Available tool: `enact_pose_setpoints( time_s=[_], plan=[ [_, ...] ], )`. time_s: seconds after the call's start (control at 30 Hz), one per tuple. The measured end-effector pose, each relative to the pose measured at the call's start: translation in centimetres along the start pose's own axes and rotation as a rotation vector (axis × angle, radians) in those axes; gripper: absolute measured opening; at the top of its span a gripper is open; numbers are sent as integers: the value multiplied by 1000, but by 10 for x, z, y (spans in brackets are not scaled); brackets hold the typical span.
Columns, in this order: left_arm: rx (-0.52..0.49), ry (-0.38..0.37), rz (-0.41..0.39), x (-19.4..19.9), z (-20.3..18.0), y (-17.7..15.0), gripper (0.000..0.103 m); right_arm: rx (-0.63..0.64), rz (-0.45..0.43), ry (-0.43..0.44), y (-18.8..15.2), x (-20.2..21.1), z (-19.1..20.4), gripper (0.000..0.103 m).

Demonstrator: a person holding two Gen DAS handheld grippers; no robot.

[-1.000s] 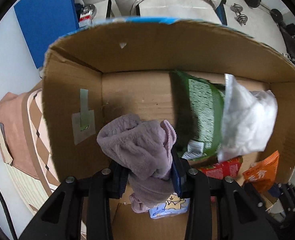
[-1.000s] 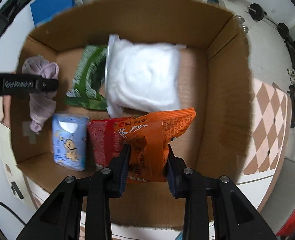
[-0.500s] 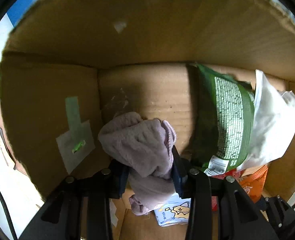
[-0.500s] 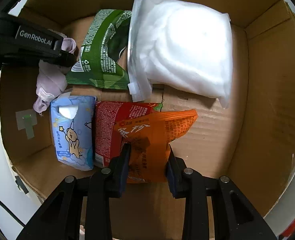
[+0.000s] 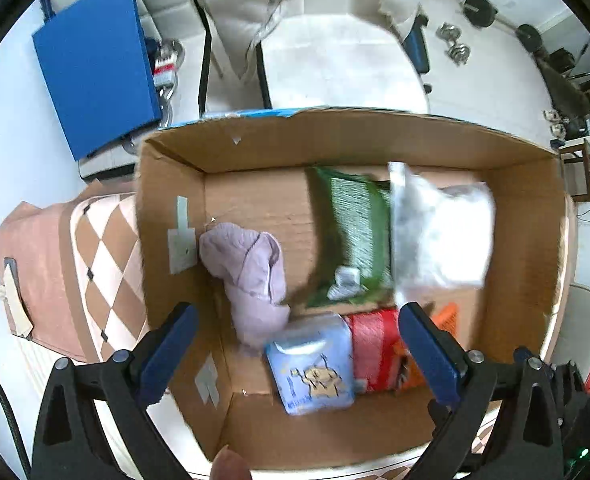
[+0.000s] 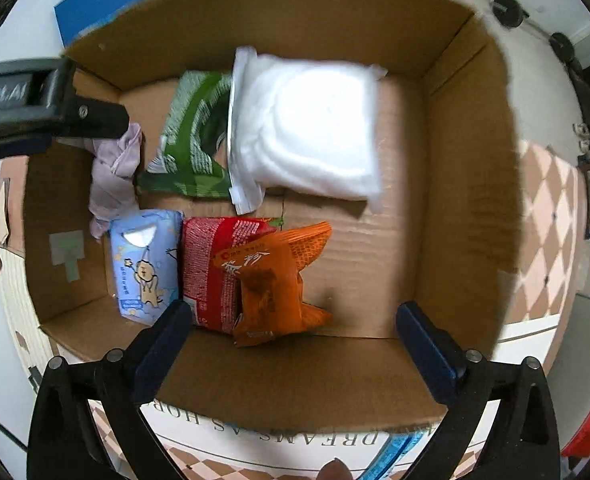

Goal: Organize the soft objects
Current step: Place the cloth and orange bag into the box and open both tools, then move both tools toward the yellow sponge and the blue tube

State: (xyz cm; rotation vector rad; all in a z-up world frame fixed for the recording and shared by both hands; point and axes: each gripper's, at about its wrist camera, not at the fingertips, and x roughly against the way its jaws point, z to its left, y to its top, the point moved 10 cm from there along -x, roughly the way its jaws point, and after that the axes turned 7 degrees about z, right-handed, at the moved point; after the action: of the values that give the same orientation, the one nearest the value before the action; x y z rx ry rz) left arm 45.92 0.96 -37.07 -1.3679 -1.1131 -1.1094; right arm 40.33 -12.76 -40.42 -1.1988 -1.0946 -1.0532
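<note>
Lilac cloth point(image 5: 251, 276) lies crumpled on the cardboard box point(image 5: 167, 280) floor by the left wall, just ahead of the left gripper point(image 5: 295, 352), beside the blue tissue pack point(image 5: 315, 368). Orange snack bag point(image 6: 275, 280) leans on the red packet point(image 6: 211, 264), ahead of the right gripper point(image 6: 295, 344). Both grippers hover above the box, jaws spread wide, holding nothing.

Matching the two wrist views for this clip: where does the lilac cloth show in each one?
Left wrist: lilac cloth lies left of centre on the box floor, by the taped left wall.
Right wrist: lilac cloth sits at far left, partly under the left gripper's arm.
Shared landmark: the blue tissue pack lies just beside it.
</note>
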Motion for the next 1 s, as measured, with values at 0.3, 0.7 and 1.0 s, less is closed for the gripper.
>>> enact_pose_setpoints(
  time_s=[0.3, 0.7, 1.0],
  plan=[
    [23, -9, -160, 57, 0, -40, 103, -23, -155, -6, -20, 59, 0, 103],
    [-36, 131, -388, 85, -36, -163, 103, -157, -268, 43, -138, 96, -60, 103],
    [-547, 386, -354, -16, -172, -187, 103, -462, -134, 152, -271, 3, -172, 103]
  ],
)
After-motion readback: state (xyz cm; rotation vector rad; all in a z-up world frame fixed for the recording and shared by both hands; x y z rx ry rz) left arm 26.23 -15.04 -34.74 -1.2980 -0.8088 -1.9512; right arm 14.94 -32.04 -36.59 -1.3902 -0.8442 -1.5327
